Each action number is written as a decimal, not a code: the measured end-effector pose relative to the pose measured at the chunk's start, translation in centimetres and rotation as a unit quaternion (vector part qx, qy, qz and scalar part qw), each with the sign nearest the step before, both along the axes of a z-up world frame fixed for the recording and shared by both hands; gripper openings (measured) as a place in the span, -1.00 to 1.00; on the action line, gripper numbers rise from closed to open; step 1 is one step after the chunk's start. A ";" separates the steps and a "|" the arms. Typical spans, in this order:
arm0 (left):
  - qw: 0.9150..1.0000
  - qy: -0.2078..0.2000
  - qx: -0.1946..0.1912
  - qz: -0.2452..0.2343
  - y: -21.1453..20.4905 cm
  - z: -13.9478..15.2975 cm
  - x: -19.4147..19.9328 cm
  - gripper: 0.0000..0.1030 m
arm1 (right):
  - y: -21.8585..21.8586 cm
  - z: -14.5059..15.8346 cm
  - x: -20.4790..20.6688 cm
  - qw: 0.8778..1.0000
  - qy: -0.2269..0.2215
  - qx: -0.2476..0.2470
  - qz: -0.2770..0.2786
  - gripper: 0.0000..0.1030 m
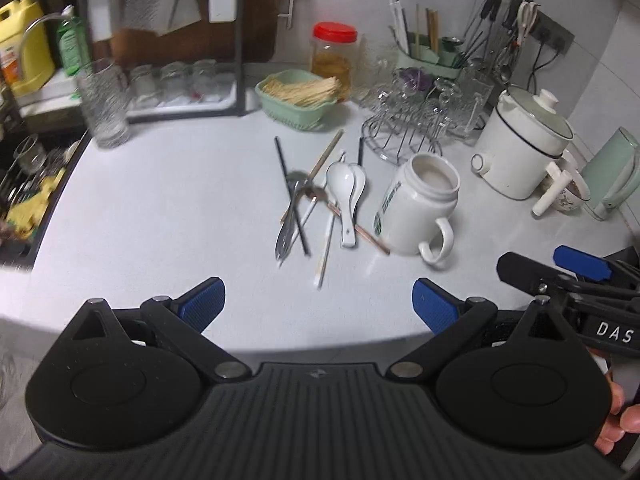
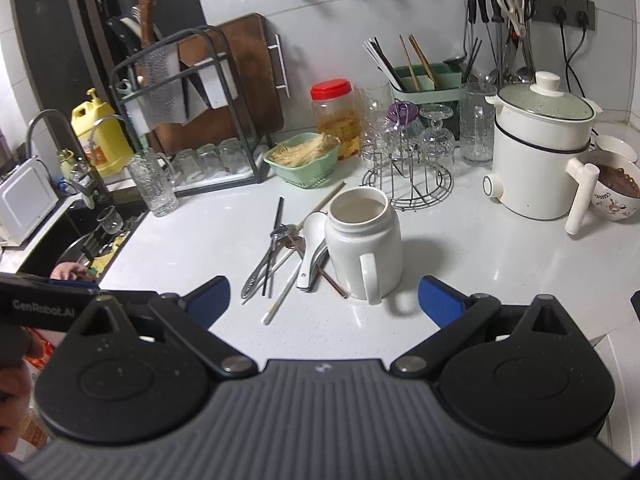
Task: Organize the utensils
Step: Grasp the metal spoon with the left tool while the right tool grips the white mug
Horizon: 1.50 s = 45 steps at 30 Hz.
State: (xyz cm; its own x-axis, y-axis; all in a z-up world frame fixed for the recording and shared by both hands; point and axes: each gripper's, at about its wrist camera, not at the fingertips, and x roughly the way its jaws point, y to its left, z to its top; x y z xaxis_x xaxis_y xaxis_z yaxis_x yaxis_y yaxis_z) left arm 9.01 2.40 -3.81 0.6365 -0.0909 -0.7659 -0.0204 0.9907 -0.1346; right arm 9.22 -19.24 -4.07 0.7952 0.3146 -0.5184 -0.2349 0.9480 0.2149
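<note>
White ceramic dominates the pale, speckled worktop [image 2: 460, 248]: one handled jar-shaped mug [image 2: 364, 248] stands upright and empty at its middle, with green print on its side that is too blurred to read. Just left of the mug lies a loose heap of utensils [image 2: 288, 252], some crossing one another: two white ceramic spoons [image 1: 348, 192], at least one metal spoon [image 1: 290, 216], and several chopsticks, black, wooden and white, too tangled for a sure count. Far behind stand one red-lidded jar [image 2: 334, 114], one green basket [image 2: 302, 158] of thin sticks, one wire rack of glasses [image 2: 406, 168] and one white lidded pot [image 2: 540, 152]. Tiled walls and a dark sink [image 2: 72, 248] at far left mark a kitchen. The left claw [image 1: 318, 304] hangs released over the near edge, gripping nothing. The right claw [image 2: 324, 300] is also spread wide and empty, short of the mug. "GenRobot.AI" and "DAS" are readable on the claw bodies.
</note>
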 end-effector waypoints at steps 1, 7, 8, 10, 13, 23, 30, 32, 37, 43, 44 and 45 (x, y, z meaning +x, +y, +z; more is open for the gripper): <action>1.000 -0.001 0.002 -0.005 0.1 -0.3 0.7 0.97 | 0.2 -0.2 0.3 1.000 0.000 -0.004 -0.002 0.92; 0.999 -0.014 -0.004 -0.030 1.1 -1.9 4.9 0.96 | 1.3 -1.0 3.1 1.000 0.010 -0.021 -0.011 0.92; 0.999 -0.013 -0.006 -0.037 1.3 -2.2 5.7 0.95 | 1.5 -1.2 3.6 1.000 0.010 -0.023 -0.017 0.92; 0.999 -0.007 -0.014 -0.044 1.8 -3.0 7.3 0.95 | 2.0 -1.6 4.6 0.999 0.012 -0.034 -0.028 0.91; 0.998 0.000 -0.019 -0.057 2.6 -4.1 9.6 0.95 | 2.5 -2.3 6.2 0.998 0.018 -0.036 -0.041 0.90; 0.994 0.035 -0.033 -0.099 4.7 -8.4 16.6 0.71 | 2.9 -4.0 10.7 0.993 0.024 -0.053 -0.105 0.91; 0.989 0.055 -0.077 -0.113 6.2 -12.0 20.4 0.36 | 4.4 -5.4 13.8 0.988 0.021 -0.106 -0.107 0.91; 0.988 0.057 -0.087 -0.114 6.7 -13.0 21.3 0.26 | 4.8 -5.5 14.4 0.988 0.017 -0.111 -0.105 0.92; 0.988 0.054 -0.069 -0.127 7.1 -14.9 23.3 0.11 | 6.4 -6.0 15.4 0.985 0.016 -0.146 -0.089 0.91; 0.986 0.056 -0.072 -0.142 7.2 -15.9 24.6 -0.13 | 7.7 -6.7 16.0 0.981 0.032 -0.167 -0.097 0.74; 0.985 0.056 -0.073 -0.146 7.1 -16.0 24.7 -0.16 | 7.6 -6.7 16.0 0.981 0.034 -0.163 -0.101 0.74; 0.985 0.055 -0.071 -0.150 6.9 -16.1 24.8 -0.22 | 7.7 -6.7 16.0 0.981 0.034 -0.162 -0.102 0.74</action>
